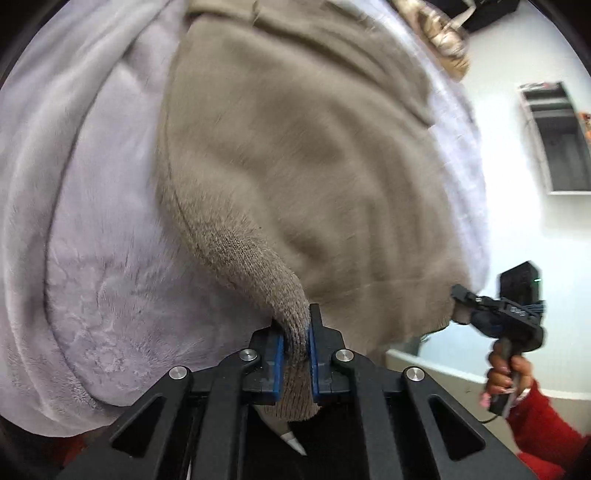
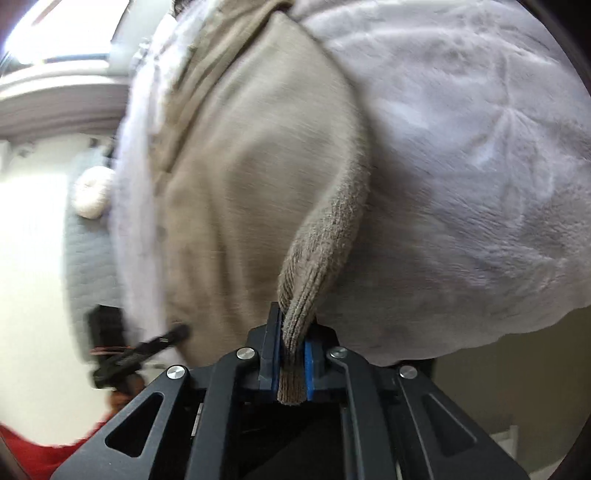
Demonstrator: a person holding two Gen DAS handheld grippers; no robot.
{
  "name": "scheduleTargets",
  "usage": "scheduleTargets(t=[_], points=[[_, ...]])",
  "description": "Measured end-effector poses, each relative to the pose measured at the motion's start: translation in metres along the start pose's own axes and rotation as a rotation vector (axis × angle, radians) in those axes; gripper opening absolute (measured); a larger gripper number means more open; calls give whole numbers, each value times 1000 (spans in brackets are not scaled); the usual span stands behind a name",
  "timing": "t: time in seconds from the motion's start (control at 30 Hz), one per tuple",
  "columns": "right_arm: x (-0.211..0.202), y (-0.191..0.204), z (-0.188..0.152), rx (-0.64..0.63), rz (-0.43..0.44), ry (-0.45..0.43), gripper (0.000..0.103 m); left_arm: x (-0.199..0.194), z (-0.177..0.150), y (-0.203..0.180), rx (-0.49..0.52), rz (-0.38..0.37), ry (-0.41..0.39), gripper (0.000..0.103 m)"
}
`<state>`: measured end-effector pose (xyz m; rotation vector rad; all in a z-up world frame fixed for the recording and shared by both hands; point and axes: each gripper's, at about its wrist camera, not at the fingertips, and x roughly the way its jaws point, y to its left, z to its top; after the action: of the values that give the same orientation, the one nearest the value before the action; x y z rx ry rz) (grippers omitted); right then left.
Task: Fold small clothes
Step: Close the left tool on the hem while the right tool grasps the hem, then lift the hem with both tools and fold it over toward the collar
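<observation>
A beige knitted garment (image 1: 303, 155) lies spread on a pale lilac plush blanket (image 1: 81, 206). My left gripper (image 1: 296, 332) is shut on the garment's near left corner, whose ribbed edge runs down between the blue pads. In the right wrist view the same beige garment (image 2: 251, 192) fills the middle, and my right gripper (image 2: 293, 339) is shut on its near right corner, pinched between its blue pads. The right gripper (image 1: 460, 295) also shows at the garment's right edge in the left wrist view, held by a hand in a red sleeve.
The plush blanket (image 2: 461, 166) covers the surface around the garment. A white wall with a dark-framed unit (image 1: 557, 140) stands to the right. A furry brown item (image 1: 443, 33) lies at the far edge. A quilted grey cover with a round white cushion (image 2: 92, 192) lies left.
</observation>
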<state>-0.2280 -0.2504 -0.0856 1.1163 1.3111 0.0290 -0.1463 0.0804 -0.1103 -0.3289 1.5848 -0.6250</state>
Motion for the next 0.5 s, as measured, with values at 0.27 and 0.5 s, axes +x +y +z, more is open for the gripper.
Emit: scheduleTargets(t=[0.27,0.5], points=[[-11,50,55,22,259,-112,10,-48,71,-21,-10,-44,-179,12],[1,89,146,-6,328,-144,10,-46,158,-27,-14,0,-270,12]])
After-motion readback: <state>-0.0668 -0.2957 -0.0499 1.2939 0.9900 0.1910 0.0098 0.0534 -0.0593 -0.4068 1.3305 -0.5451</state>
